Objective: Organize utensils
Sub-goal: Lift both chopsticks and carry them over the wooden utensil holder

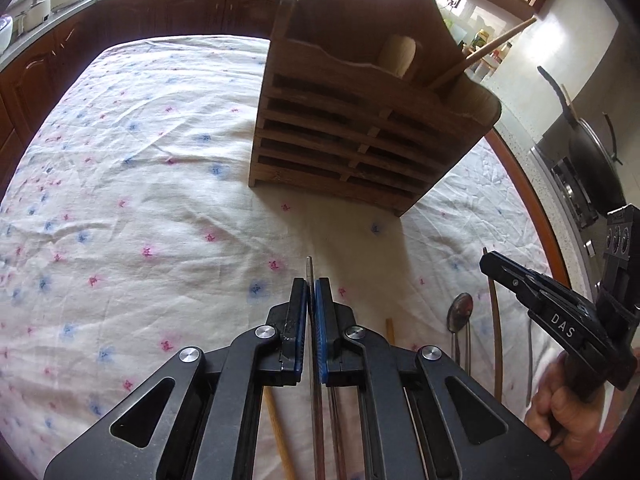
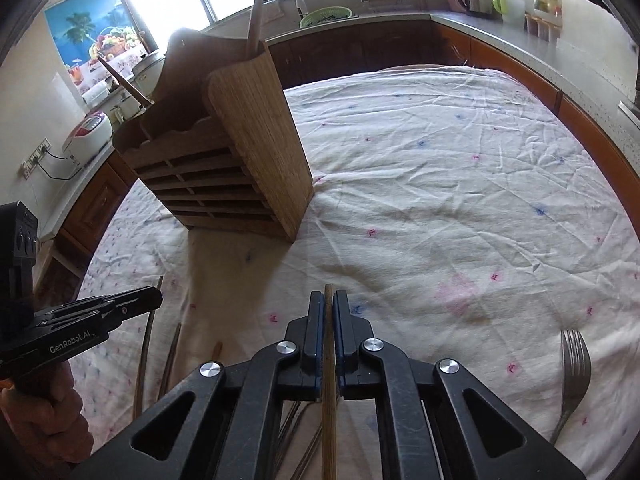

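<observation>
A wooden utensil holder (image 1: 352,128) stands on the flowered tablecloth, and also shows in the right wrist view (image 2: 224,164). It holds a wooden stick (image 1: 492,50) and a pale handle (image 1: 396,56). My left gripper (image 1: 311,292) is shut on a thin metal chopstick (image 1: 309,270), in front of the holder. My right gripper (image 2: 329,304) is shut on a wooden chopstick (image 2: 329,380). A metal spoon (image 1: 460,312), a fork (image 2: 574,368) and more sticks (image 2: 148,344) lie on the cloth near me.
The table (image 2: 460,200) is round with a wooden rim. Kitchen counters (image 2: 480,24) run behind it. A black wok (image 1: 588,156) sits on a stove to the right. A rice cooker (image 2: 86,136) stands on the left counter.
</observation>
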Demonstrator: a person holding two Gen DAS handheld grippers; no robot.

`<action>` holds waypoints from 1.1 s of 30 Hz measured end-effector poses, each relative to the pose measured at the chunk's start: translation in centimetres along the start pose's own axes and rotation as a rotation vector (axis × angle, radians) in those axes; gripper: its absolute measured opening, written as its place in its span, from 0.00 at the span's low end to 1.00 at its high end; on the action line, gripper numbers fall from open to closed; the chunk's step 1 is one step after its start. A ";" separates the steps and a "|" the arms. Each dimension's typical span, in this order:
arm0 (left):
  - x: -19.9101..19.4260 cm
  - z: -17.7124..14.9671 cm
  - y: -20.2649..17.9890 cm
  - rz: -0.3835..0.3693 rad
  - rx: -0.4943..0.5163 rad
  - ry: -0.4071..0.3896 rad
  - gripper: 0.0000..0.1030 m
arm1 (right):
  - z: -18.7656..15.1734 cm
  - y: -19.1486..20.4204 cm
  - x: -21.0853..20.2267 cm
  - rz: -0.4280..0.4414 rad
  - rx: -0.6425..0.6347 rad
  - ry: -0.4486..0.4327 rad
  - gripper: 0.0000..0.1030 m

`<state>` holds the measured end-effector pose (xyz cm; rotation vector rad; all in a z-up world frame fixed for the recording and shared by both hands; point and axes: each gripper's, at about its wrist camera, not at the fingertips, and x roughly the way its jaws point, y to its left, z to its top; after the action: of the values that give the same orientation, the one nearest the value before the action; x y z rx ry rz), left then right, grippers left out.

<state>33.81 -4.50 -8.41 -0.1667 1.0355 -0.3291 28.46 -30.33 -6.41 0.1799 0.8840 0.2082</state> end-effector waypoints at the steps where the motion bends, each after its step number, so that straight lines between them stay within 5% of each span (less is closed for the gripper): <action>1: -0.7 -0.1 0.1 -0.007 -0.002 -0.010 0.03 | 0.0 0.2 -0.6 0.003 -0.003 -0.011 0.04; 20: -13.8 -4.6 -1.2 -0.085 0.017 -0.199 0.03 | -1.4 3.5 -11.6 0.065 -0.067 -0.207 0.04; 33: -18.3 -9.0 -1.2 -0.100 -0.003 -0.278 0.03 | -4.2 4.6 -16.5 0.073 -0.100 -0.300 0.04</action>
<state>17.30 0.80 2.34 -0.2600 0.7541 -0.3835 14.53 -29.80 4.45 0.1458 0.5680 0.2849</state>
